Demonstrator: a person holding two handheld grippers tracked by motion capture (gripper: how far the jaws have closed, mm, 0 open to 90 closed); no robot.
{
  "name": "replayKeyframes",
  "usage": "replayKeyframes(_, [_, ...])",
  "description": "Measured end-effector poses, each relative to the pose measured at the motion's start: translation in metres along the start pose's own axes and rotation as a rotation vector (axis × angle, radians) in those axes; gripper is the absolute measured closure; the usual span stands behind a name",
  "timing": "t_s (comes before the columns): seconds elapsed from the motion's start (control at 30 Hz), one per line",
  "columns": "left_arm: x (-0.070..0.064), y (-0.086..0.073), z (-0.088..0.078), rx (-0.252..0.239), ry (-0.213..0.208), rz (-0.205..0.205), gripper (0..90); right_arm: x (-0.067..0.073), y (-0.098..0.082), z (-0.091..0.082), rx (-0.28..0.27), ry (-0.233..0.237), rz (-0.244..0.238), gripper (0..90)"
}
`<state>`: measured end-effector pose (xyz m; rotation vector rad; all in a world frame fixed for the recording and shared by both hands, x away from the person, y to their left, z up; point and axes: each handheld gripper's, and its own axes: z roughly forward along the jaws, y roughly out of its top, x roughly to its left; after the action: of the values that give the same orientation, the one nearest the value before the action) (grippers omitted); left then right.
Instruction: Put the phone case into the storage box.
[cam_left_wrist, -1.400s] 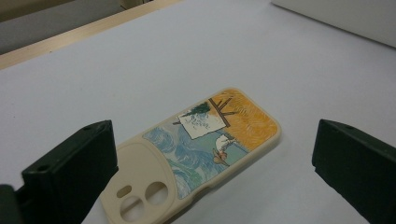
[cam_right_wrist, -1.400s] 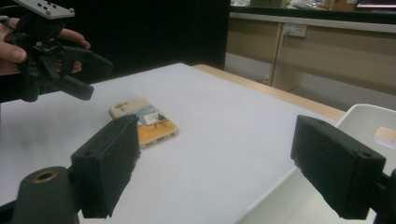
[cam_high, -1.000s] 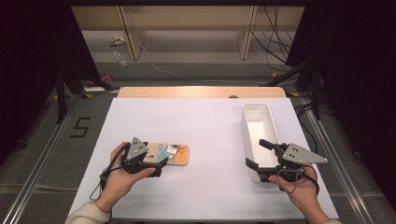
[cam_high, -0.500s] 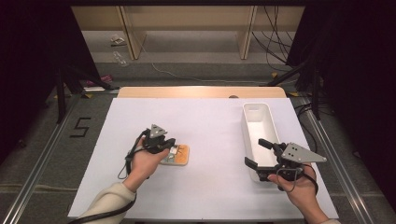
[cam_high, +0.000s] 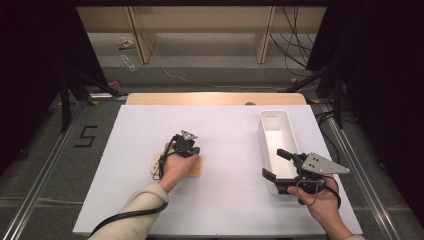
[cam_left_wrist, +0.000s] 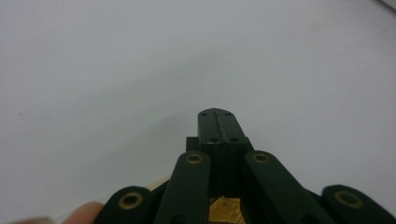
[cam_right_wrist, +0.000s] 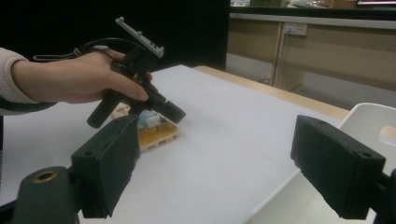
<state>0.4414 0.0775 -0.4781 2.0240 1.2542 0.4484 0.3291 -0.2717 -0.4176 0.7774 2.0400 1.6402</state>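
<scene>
White table (cam_high: 235, 200) lit; left gripper (cam_high: 189, 148) jaws closed empty above orange pack (cam_high: 194, 170); right gripper (cam_high: 277, 165) gaped beside white bin (cam_high: 274, 117).

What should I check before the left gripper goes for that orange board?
1. Left gripper jaws: shut with nothing between them, so not ok for a grasp; open first.
2. Left gripper position: above the orange board, its tip past the board's far edge; contact cannot tell.
3. Board lies flat on the white table: ok.
4. Right gripper open, empty, at the near end of the white bin: ok.
5. Bin's visible part empty: ok.
</scene>
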Motion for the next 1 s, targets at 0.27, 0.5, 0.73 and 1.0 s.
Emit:
replayKeyframes(0.27, [0.0,-0.001,0.009,0.008,0.014,-0.017,89.7,0.0,-0.001,0.0,0.005,0.002,0.003,16.4])
replayKeyframes(0.5, [-0.003,0.0,0.011,0.014,0.014,-0.012,89.8,0.0,-0.001,0.0,0.007,0.002,0.008,16.5])
replayKeyframes(0.73, [-0.007,-0.001,0.012,0.021,0.009,0.005,89.7,-0.001,-0.002,0.001,0.013,0.005,0.009,16.4])
replayKeyframes(1.0, [-0.012,-0.003,0.007,0.054,-0.001,0.019,89.7,-0.001,-0.002,0.0,0.014,0.006,0.011,16.4])
